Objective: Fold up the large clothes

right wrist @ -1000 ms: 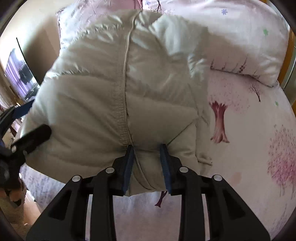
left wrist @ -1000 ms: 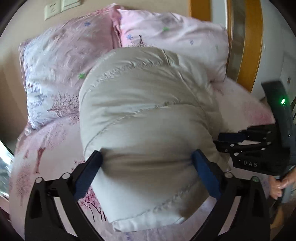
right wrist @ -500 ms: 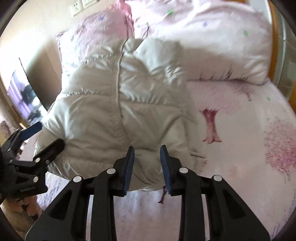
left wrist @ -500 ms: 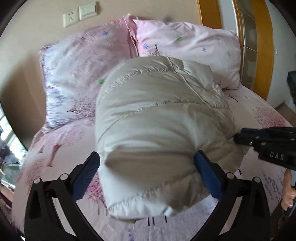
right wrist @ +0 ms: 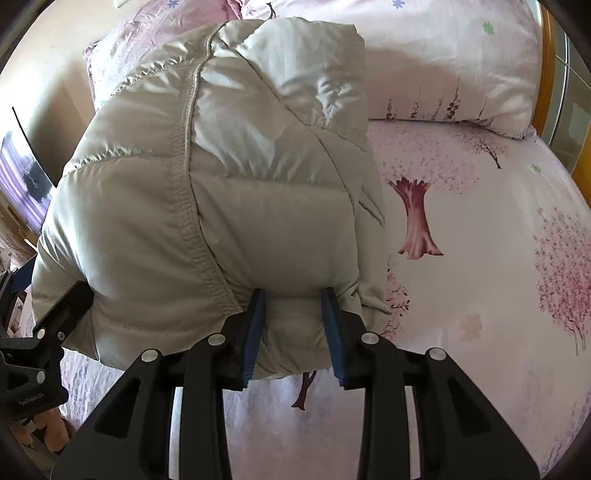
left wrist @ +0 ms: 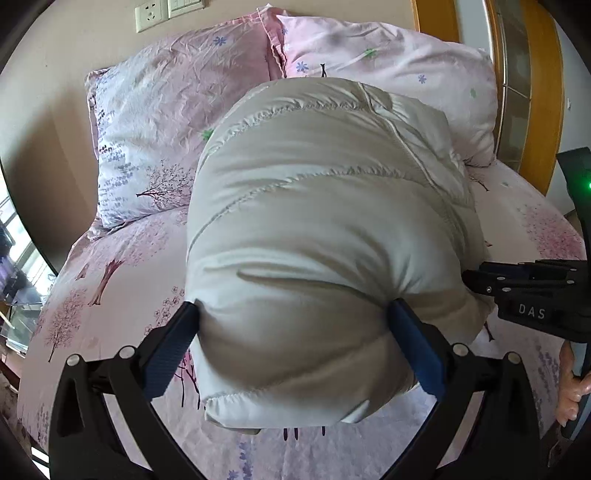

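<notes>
Both grippers pointed downward at the jacket (left wrist: 317, 229): the left gripper (left wrist: 295, 325) spread wide around its near end, the right gripper (right wrist: 293, 306) pinching its right corner.

Daylit bed (left wrist: 122, 280) with pink pillows (left wrist: 177, 122), beige wall (left wrist: 66, 48), wooden frame (left wrist: 550, 92).

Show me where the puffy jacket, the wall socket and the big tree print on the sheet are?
puffy jacket (left wrist: 314, 229), left wrist view, quilted top.
wall socket (left wrist: 150, 16), left wrist view, its faceplate.
tree print (right wrist: 415, 221), right wrist view, its trunk.

jacket (left wrist: 317, 229): quilted, satiny cloth | sheet (right wrist: 480, 280): matt printed cotton | fingers (right wrist: 255, 325): matt plastic
</notes>
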